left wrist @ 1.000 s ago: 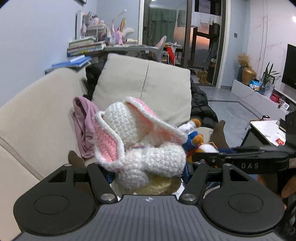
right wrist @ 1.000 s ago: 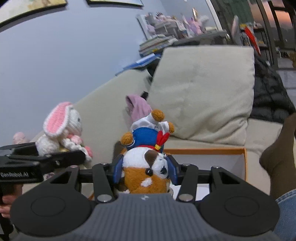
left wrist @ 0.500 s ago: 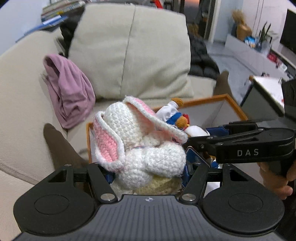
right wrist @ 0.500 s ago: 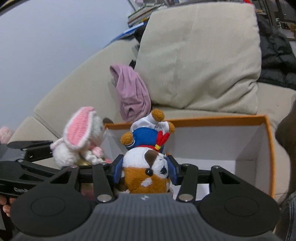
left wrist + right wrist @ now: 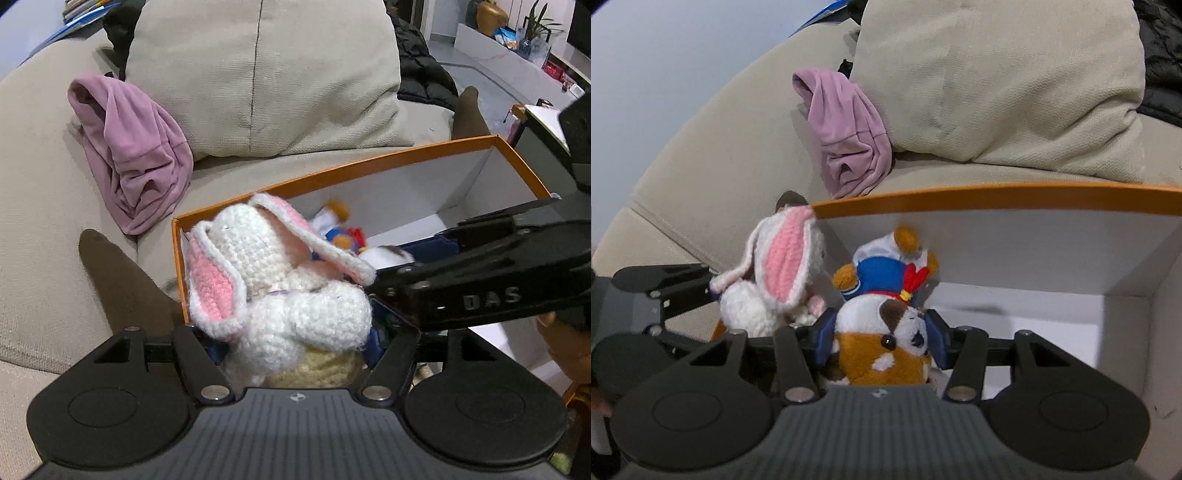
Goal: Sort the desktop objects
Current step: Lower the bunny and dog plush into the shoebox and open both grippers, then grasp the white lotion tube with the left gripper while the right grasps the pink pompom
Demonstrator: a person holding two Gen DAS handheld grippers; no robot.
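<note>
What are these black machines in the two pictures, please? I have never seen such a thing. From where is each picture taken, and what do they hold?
No robot is here: a person holds one pair of handheld tongs in each hand. Each carries a camera looking forward along its two fingers, so the black shape at the bottom is the tool itself.

The left camera shows the left tongs shut on a white crocheted rabbit with pink ears. The right camera shows the right tongs shut on a brown and white plush dog, upside down, in a blue sailor suit.

Both toys hang over an open orange box with a white inside, standing on a beige sofa. A purple garment lies beside a cushion.
</note>
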